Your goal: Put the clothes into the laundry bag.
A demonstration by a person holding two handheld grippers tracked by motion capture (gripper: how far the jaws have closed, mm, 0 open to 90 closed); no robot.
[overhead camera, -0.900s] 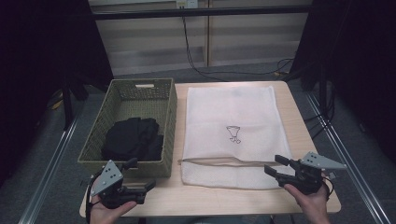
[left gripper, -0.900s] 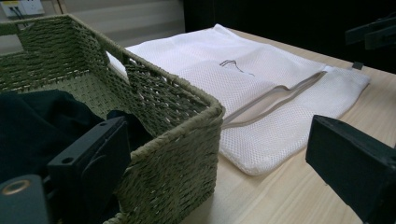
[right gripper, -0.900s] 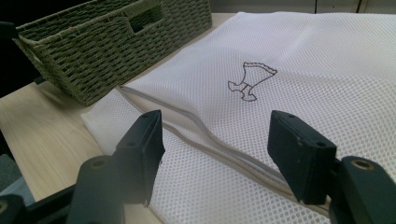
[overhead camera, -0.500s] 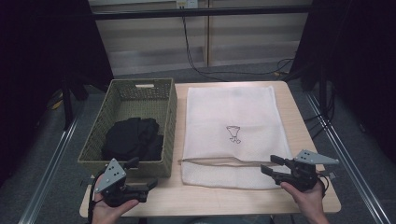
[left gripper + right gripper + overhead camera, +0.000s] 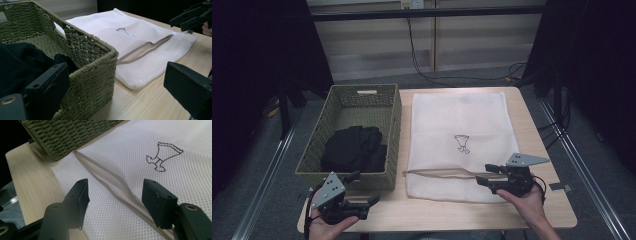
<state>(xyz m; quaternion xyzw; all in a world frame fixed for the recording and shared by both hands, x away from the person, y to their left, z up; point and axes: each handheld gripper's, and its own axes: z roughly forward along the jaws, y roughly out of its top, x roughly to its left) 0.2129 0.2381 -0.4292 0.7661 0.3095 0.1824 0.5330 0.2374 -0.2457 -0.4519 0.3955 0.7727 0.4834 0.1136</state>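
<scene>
Lining up on the bag's zipper
Right hand-held gripper [image 5: 486, 175] wide open, empty, over mesh laundry bag [image 5: 457, 135] opening (left hand-held gripper [image 5: 371, 205] open too); next, pinching the near flap.

In the high view the right claw [image 5: 484, 175] has slid leftward from the lower right of the frame, along the near end of the white mesh bag [image 5: 457, 135], and sits over the right end of the bag's zipper opening [image 5: 439, 173]. The hand [image 5: 524, 205] behind it has come in with it. The left claw [image 5: 373, 202], at the lower left, has edged slightly toward the right.
</scene>
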